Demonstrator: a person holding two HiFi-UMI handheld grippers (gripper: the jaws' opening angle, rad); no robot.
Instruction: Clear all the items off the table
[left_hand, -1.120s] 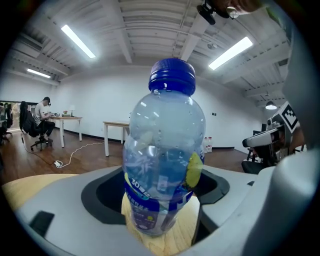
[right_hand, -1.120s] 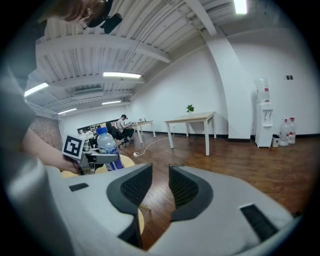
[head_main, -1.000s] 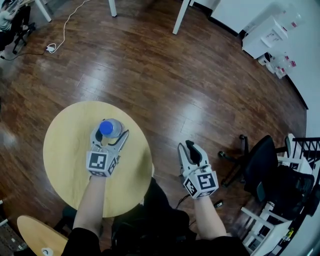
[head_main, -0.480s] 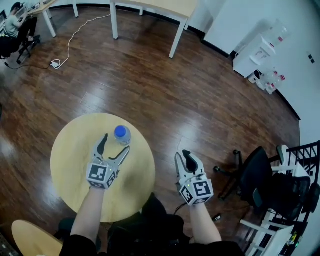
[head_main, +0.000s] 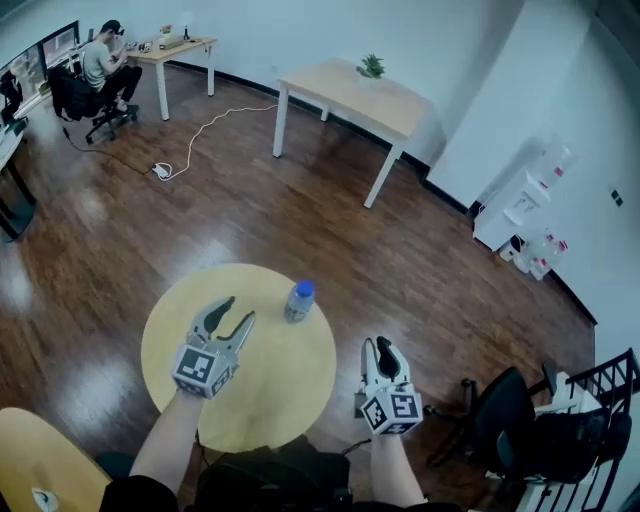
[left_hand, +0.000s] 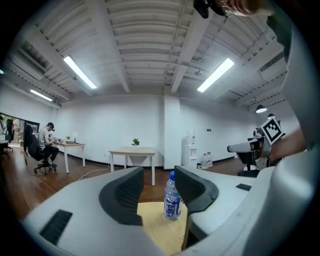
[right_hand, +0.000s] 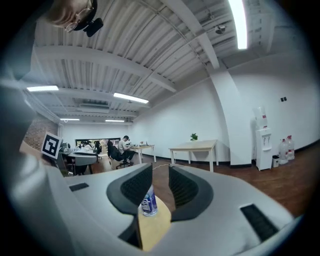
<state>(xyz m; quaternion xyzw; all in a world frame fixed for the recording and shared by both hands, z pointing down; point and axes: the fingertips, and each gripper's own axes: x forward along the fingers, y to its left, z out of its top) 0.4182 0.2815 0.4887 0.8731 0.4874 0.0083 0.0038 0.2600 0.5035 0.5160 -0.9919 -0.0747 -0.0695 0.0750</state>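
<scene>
Bottle (head_main: 299, 301) stands upright on the table (head_main: 250, 400), so clearing isn't done. Left gripper (head_main: 237, 310), jaws just narrowed, holds nothing; right gripper (head_main: 383, 346) is slightly parted, also empty.

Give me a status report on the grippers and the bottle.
Left gripper open, fingers just been closing, nothing between. Right gripper open, empty. Bottle upright on table, beyond both. Nothing blocking.

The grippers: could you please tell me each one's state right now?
Left gripper: open, jaws have just been closing, nothing between them.
Right gripper: open, holding nothing.
</scene>
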